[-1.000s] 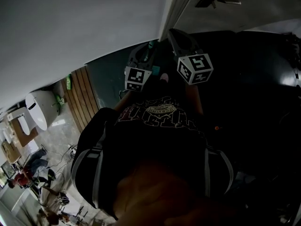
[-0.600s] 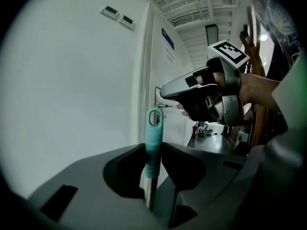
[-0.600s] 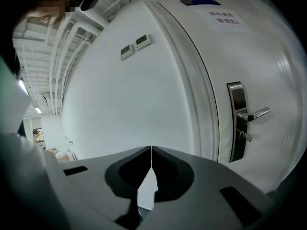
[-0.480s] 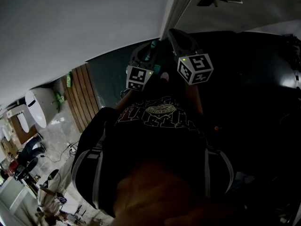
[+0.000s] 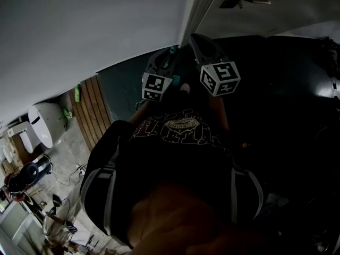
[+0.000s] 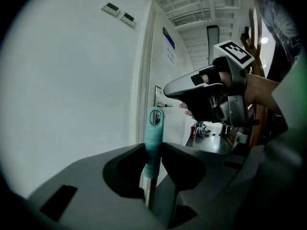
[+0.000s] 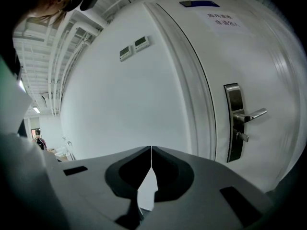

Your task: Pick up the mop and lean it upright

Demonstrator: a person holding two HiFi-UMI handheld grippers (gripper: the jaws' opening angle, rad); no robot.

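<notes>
Since only the teal top of the mop point(image 6: 155, 123) is seen, clamped upright between the jaws of the left gripper point(image 6: 153, 150) close to the white wall point(image 6: 72, 80) beside the door point(image 7: 249, 56), its footing cannot be judged, and a slide along the smooth wall and a fall could be caused if it were let go before being rested there. The right gripper point(image 7: 151, 150) is closed on nothing. One mop, two grippers, one door, one door handle point(image 7: 249, 115) and two small wall panels point(image 7: 135, 47) are counted.
</notes>
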